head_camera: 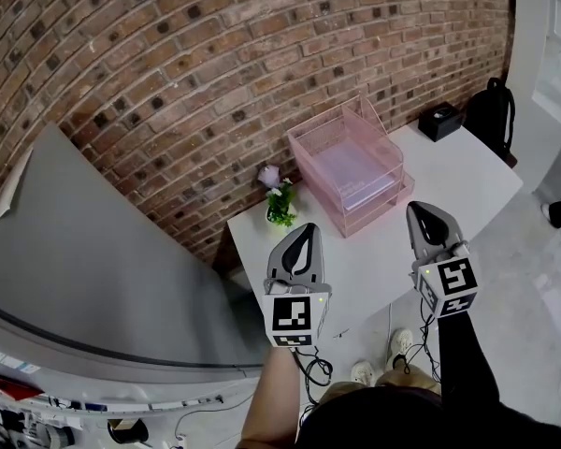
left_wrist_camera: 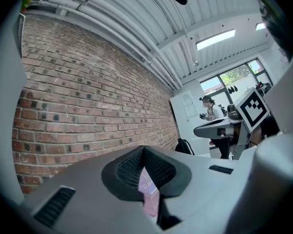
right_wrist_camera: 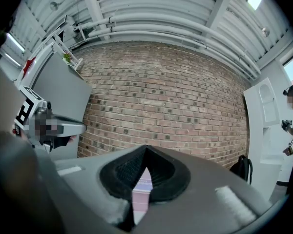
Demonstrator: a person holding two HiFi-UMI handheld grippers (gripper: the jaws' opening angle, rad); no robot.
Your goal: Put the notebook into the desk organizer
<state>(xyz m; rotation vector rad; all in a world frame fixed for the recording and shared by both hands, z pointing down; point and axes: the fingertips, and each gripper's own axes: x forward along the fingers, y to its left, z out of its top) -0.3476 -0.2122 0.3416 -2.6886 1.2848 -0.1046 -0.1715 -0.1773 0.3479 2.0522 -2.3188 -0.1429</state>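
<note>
At the surface's back edge, the pink desk organizer holds the pale notebook flat in its upper tray. The left gripper and right gripper hover near the front edge, jaws pressed together, empty.

No legible text; square markers on left gripper, right gripper.

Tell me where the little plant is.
In the head view, the potted plant stands at the table's far left corner, by the brick wall, just left of the pink desk organizer.
</note>
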